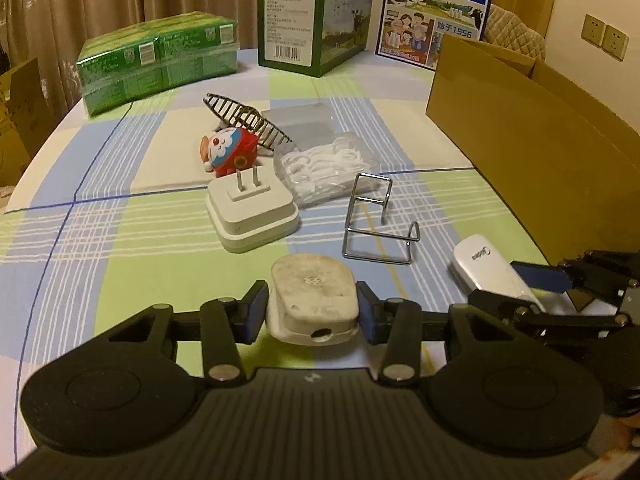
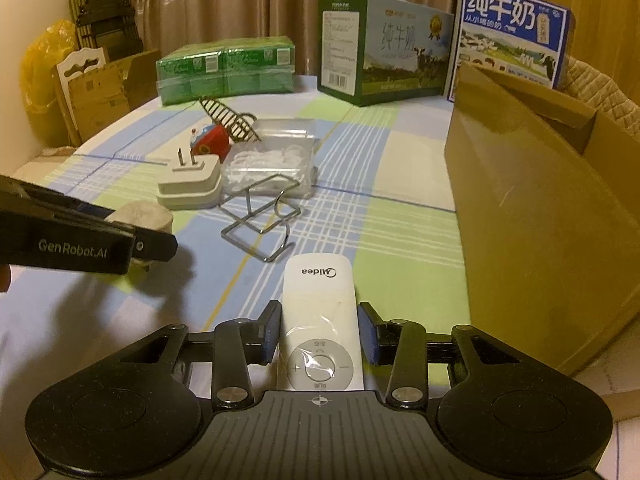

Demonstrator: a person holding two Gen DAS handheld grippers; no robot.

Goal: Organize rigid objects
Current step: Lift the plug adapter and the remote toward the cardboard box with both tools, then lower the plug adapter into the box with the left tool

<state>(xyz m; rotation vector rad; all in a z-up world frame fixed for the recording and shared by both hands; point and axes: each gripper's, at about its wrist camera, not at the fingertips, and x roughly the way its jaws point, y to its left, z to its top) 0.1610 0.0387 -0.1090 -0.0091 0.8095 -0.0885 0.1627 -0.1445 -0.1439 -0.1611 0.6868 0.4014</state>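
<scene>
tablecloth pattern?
Plaid tablecloth: pale blue, light green and cream blocks with white stripes and thin blue lines. Clearest in the left wrist view.

White remote (image 2: 318, 320); plaid tablecloth (image 1: 120, 232) (blue, green, cream).

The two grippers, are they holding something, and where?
Left gripper pinches the dirty white plug by its sides. Right gripper pinches the white remote across its middle.
</scene>
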